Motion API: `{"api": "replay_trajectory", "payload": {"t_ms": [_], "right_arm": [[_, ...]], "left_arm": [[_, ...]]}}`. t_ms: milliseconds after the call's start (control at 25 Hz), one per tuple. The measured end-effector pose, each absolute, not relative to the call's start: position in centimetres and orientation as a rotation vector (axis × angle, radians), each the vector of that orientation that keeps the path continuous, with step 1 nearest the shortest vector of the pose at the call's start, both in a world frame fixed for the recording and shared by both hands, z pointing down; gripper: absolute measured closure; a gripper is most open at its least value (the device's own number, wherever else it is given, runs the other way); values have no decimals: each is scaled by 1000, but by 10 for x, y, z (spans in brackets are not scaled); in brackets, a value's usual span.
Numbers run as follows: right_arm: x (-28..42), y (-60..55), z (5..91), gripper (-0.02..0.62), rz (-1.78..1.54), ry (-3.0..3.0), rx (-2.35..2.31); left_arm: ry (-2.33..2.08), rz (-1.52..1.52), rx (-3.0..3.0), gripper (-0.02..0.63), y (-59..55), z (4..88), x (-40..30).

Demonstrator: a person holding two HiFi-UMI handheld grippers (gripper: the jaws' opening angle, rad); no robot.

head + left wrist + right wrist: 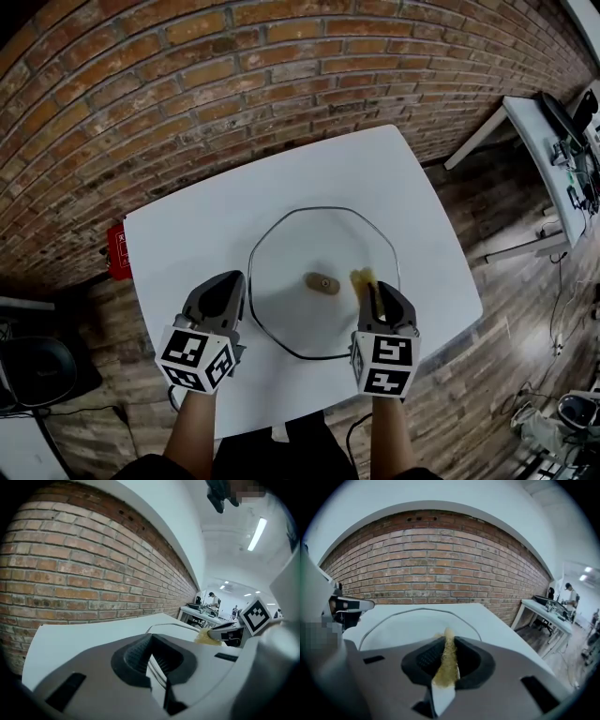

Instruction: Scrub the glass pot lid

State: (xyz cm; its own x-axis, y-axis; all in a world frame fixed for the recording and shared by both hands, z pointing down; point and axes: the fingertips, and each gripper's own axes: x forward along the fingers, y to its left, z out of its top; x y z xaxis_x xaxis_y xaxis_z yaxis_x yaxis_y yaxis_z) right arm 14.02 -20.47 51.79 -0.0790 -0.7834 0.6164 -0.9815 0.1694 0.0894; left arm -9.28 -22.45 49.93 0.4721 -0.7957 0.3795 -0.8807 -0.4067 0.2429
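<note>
The glass pot lid (291, 248) lies flat on the white table (197, 225), with a metal rim and a brownish knob (322, 281) at its centre. My left gripper (232, 281) sits at the lid's left edge. In the left gripper view its jaws (151, 644) are closed together with the lid's rim (171, 626) running in between them. My right gripper (377, 292) is over the lid's right half, just right of the knob. It is shut on a yellow scrub pad (362, 278), which sticks out past the fingertips (447, 660).
A brick wall (187, 84) runs behind the table. A red box (118, 251) hangs at the table's left edge. A white desk with equipment (558, 141) stands at the right and a dark chair (37, 370) at the lower left, on a wooden floor.
</note>
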Motion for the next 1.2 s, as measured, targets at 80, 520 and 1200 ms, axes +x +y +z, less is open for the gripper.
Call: {"api": "replay_trajectory", "payload": {"t_ms": [80, 520, 1200], "right_arm": [[141, -205, 512, 537, 467, -1927, 1681], [131, -203, 439, 537, 353, -2125, 1811], [109, -164, 234, 537, -74, -2459, 1933]], "left_arm": [[-1412, 268, 2319, 595, -225, 494, -92], [-1456, 204, 2407, 595, -220, 435, -81], [-1648, -79, 2665, 595, -186, 223, -84]]}}
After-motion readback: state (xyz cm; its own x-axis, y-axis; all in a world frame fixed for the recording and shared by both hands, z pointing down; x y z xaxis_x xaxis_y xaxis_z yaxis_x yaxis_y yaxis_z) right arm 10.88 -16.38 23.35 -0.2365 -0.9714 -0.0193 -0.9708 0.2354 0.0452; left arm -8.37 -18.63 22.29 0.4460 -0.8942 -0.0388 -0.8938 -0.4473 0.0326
